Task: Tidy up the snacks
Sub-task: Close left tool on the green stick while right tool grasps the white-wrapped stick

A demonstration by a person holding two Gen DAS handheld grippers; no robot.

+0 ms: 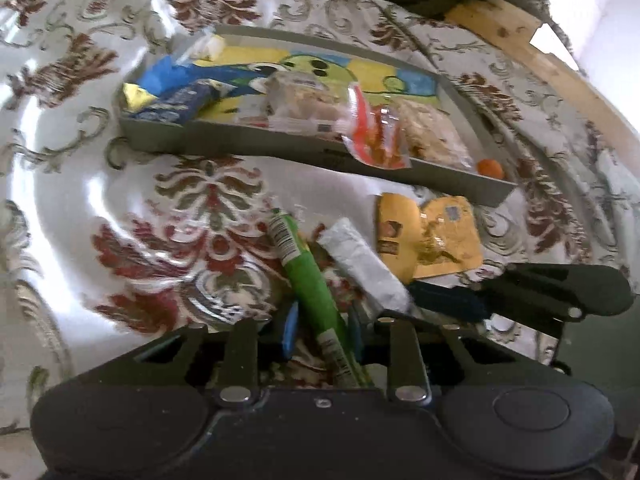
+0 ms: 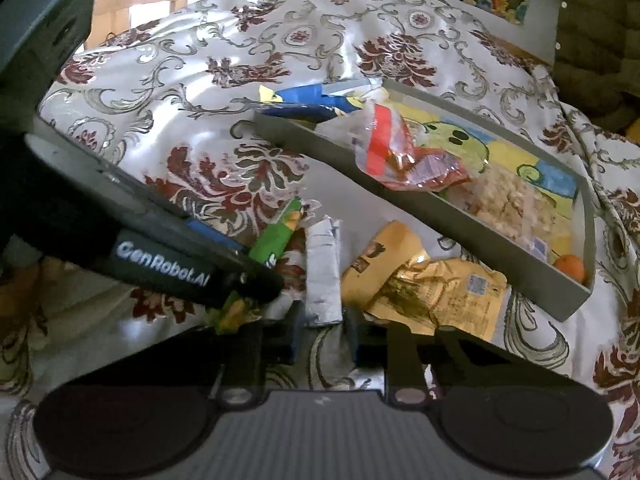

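While the left gripper (image 1: 322,336) pinched the light, crinkly green packet (image 1: 308,280) at its near end, the right gripper (image 2: 324,332) clamped the soft silver bar (image 2: 323,276) there likewise.

The right hand-held gripper (image 2: 324,330) clamps a silver packet (image 2: 322,276) beside a yellow pouch (image 2: 424,284).

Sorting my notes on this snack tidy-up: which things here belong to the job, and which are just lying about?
Job: green snack bar, silver snack bar, yellow packets, grey tray.
Lying about: patterned tablecloth, wooden chair.
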